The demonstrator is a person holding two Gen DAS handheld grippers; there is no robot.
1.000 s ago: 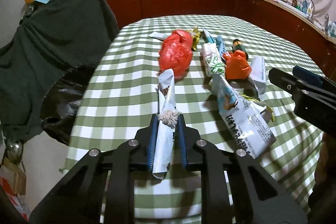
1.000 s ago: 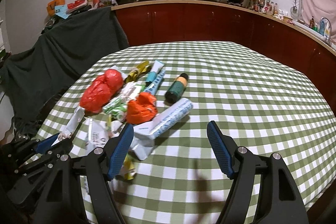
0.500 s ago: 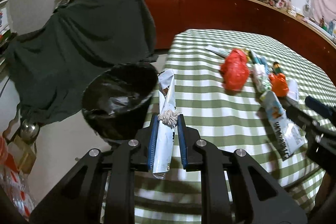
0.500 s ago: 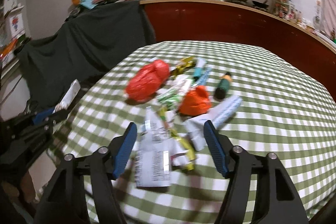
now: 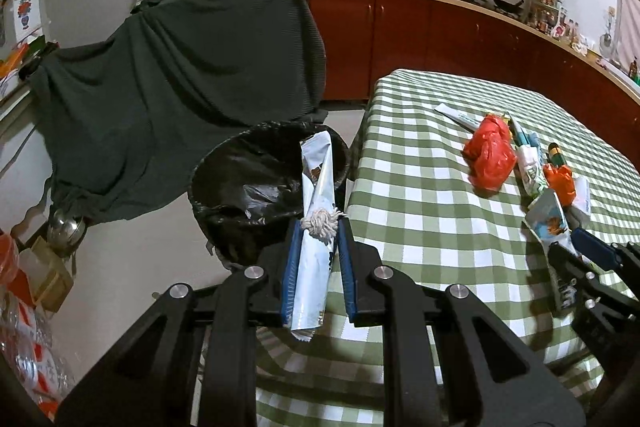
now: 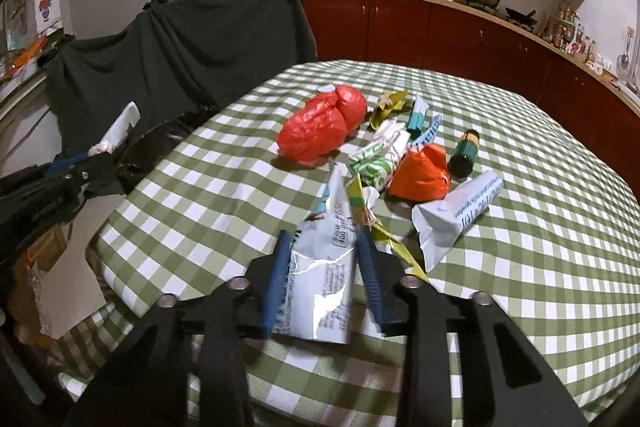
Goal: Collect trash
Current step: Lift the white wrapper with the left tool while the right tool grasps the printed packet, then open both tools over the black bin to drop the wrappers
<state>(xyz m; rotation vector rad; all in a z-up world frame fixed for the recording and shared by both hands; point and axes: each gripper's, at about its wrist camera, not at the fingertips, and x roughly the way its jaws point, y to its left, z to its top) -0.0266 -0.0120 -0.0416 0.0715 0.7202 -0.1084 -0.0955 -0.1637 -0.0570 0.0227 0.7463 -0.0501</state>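
Your left gripper [image 5: 318, 227] is pinching a long white-and-blue wrapper [image 5: 314, 211] with a knot of white string [image 5: 320, 223] at the fingertips; the wrapper runs forward from the blue pads [image 5: 290, 267] and its far end sits over the mouth of the bin [image 5: 256, 187], which is lined with a black bag and stands just ahead of the tips and slightly to their left; the edge of the checked table [image 5: 420, 219] lies directly to the right of that gripper, and behind the bin a dark green cloth [image 5: 180, 75] hangs over some furniture.

Your right gripper [image 6: 324, 239] is closed on a silvery snack packet [image 6: 324, 267]; the packet fills the gap between the blue pads [image 6: 278, 275], its lower end crumples back toward the gripper body, and its upper end points forward toward the pile; whether it is lifted clear of the cloth you cannot tell.

Ahead of the right tips, on the table [image 6: 520, 267], the rest of the litter lies close together: a red plastic bag [image 6: 320, 127] ahead and a little left; a green-and-white wrapper [image 6: 376, 159] straight ahead; an orange bag [image 6: 422, 175] just to its right, touching it; a white paper tube wrapper [image 6: 456, 215] to the right of the tips; a small dark green bottle [image 6: 464, 153] on its side beyond the orange bag; yellow wrapper strips [image 6: 388, 105] and a teal tube [image 6: 418, 115] at the far side.

In the right wrist view, your left gripper [image 6: 100, 155] shows far off to the left, past the table edge.
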